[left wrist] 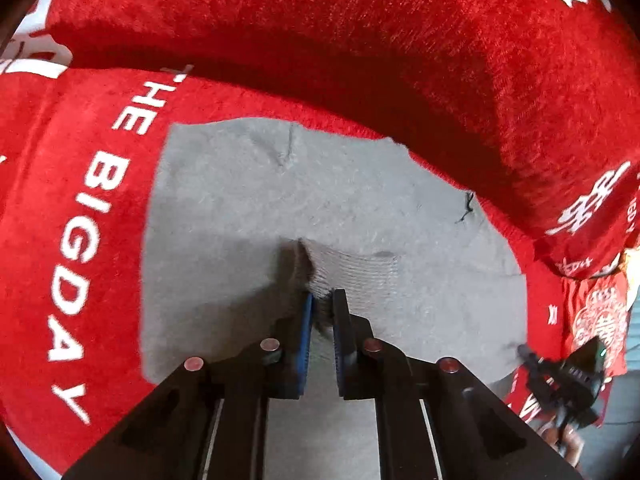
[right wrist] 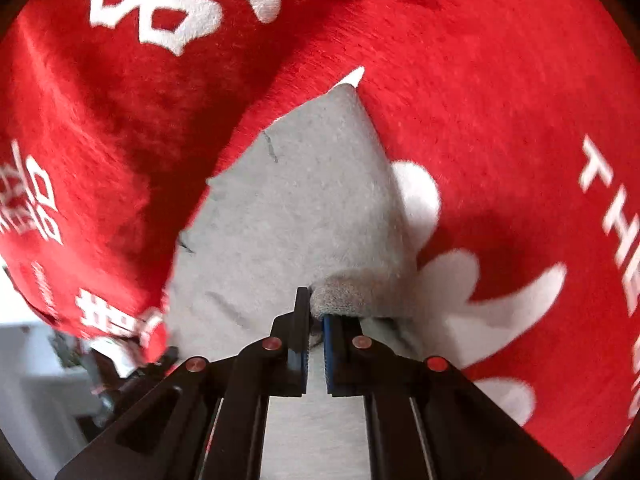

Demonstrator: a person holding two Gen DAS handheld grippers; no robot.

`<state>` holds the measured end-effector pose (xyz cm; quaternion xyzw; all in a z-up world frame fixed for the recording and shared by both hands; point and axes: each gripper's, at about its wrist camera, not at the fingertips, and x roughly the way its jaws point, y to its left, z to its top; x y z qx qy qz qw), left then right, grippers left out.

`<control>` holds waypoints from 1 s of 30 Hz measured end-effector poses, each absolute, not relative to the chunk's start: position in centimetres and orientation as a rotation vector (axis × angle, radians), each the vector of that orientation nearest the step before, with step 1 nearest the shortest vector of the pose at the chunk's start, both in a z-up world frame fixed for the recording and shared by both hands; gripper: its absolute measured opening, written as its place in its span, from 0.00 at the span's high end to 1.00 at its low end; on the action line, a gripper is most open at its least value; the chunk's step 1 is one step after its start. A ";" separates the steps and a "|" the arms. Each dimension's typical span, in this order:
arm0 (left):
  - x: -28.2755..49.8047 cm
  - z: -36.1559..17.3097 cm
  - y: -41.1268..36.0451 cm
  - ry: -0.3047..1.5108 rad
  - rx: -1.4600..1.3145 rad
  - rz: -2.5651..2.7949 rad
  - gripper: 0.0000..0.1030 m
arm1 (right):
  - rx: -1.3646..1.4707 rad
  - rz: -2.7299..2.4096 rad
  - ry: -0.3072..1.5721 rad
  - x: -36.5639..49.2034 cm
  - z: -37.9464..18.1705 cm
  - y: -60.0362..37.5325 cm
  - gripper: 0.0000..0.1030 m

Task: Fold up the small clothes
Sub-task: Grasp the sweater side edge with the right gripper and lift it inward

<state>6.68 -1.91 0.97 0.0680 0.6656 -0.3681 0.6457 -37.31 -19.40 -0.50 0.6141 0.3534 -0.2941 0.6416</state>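
A small grey garment (left wrist: 340, 208) lies spread on a red blanket (left wrist: 360, 40) with white lettering. My left gripper (left wrist: 323, 300) is shut on a ribbed edge of the grey garment (left wrist: 352, 272) and lifts it slightly off the cloth. In the right wrist view the same grey garment (right wrist: 288, 208) lies in front. My right gripper (right wrist: 316, 308) is shut on its thick ribbed hem (right wrist: 352, 296), which bunches at the fingertips. The other gripper shows at the lower right of the left wrist view (left wrist: 560, 380).
The red blanket (right wrist: 500, 120) surrounds the garment on all sides and rises in a thick fold behind it (left wrist: 480, 100). A red printed bag (left wrist: 596, 316) lies at the right edge. Pale floor shows at the lower left of the right wrist view (right wrist: 32, 380).
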 end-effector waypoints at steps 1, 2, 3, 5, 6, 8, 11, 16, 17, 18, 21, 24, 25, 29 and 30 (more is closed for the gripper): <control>6.5 0.6 -1.7 1.520 0.175 -0.830 0.89 | 1.390 -0.681 0.822 -37.6 -0.9 -19.6 0.94; 6.3 0.2 -1.7 1.522 0.193 -0.819 0.89 | 1.391 -0.691 0.831 -37.5 -1.3 -19.7 0.94; 6.0 -0.3 -1.6 1.529 0.224 -0.800 0.92 | 1.408 -0.697 0.831 -37.6 -1.9 -19.6 0.94; 5.7 -0.9 -1.2 1.545 0.240 -0.788 0.96 | 1.453 -0.683 0.822 -37.9 -2.3 -19.4 0.92; 5.6 -0.8 -0.9 1.542 0.243 -0.788 0.96 | 1.476 -0.667 0.841 -38.1 -2.6 -19.2 0.89; 5.5 -0.4 -0.4 1.535 0.260 -0.781 0.96 | 1.486 -0.632 0.894 -38.5 -2.3 -18.8 0.83; 5.3 0.6 0.0 1.501 0.310 -0.750 0.95 | 1.369 -0.622 0.942 -38.5 0.2 -18.3 0.75; 4.5 2.3 -0.8 1.433 0.386 -0.757 0.95 | 1.287 -0.703 0.890 -38.7 1.6 -21.3 0.43; 4.5 2.6 -1.1 1.427 0.392 -0.759 0.95 | 1.306 -0.716 0.880 -38.5 1.1 -22.0 0.43; 4.3 2.7 -1.5 1.419 0.398 -0.760 0.95 | 1.328 -0.729 0.869 -38.4 0.5 -22.9 0.43; 3.9 3.3 -2.7 1.399 0.388 -0.780 0.95 | 1.389 -0.746 0.849 -37.8 -1.3 -25.0 0.45; 3.5 3.2 -4.2 1.393 0.391 -0.798 0.95 | 1.410 -0.689 0.889 -36.4 -2.1 -25.9 0.92; 3.3 2.9 -4.8 1.395 0.402 -0.794 0.95 | 1.336 -0.689 0.926 -35.5 -1.4 -25.8 0.92; 3.0 1.3 -5.8 1.405 0.441 -0.765 0.95 | 1.135 -0.703 1.000 -35.0 0.4 -26.0 0.92; 2.9 0.7 -5.8 1.413 0.454 -0.753 0.95 | 1.133 -0.717 1.031 -35.0 -0.3 -26.1 0.92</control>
